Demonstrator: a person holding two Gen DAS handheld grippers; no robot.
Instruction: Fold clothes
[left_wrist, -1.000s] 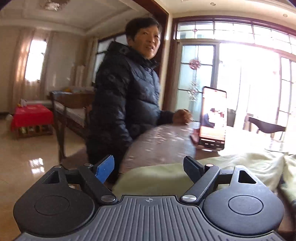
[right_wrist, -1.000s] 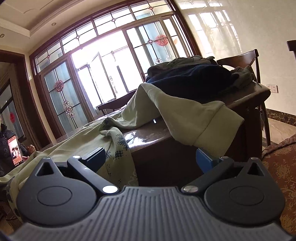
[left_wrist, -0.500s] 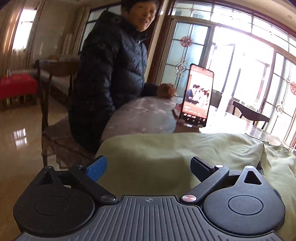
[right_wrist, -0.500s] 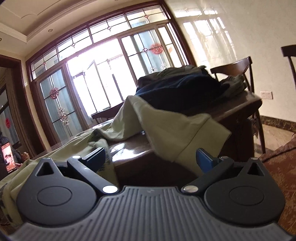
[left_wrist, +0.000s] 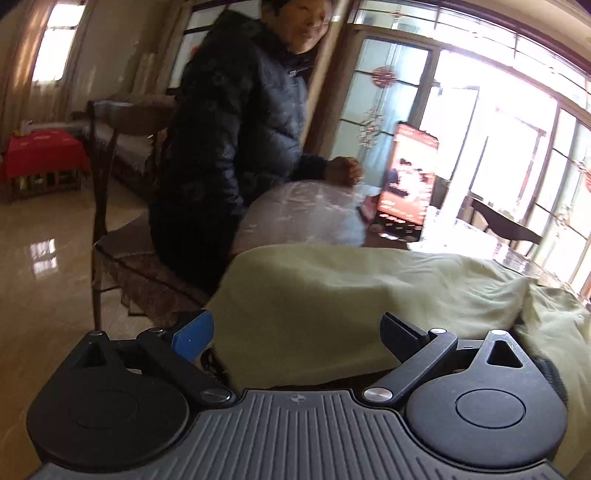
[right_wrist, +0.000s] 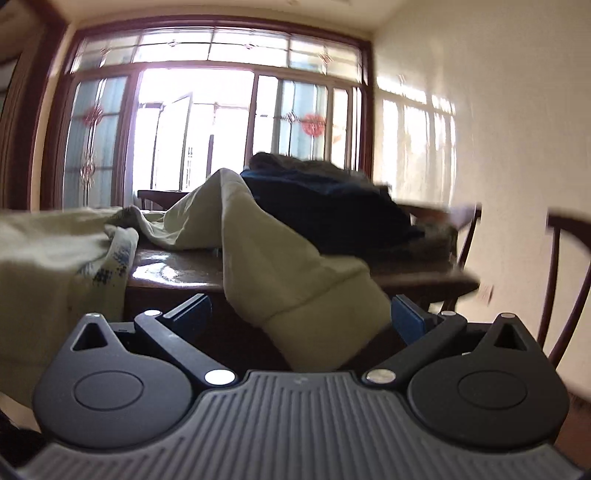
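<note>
Sunlit windows (right_wrist: 207, 122) back the table (right_wrist: 177, 269). Only the left view shows a seated person (left_wrist: 229, 140) and phone (left_wrist: 406, 184), its writing unreadable. The left gripper (left_wrist: 295, 332) and right gripper (right_wrist: 306, 314) gape unclenched around the green garment (left_wrist: 351, 295).

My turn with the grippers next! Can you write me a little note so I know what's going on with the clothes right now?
Left hand-held gripper: open, holding nothing, facing the pale green garment at the table edge.
Right hand-held gripper: open, holding nothing; the garment's cuffed sleeve hangs off the table between its fingers.
A dark pile of clothes sits further back on the table.
A seated person in a dark jacket and a propped phone are at the far end.
Done: nothing looks folded.
Left: grab the green garment, spread it, fold it, then the pile.
</note>
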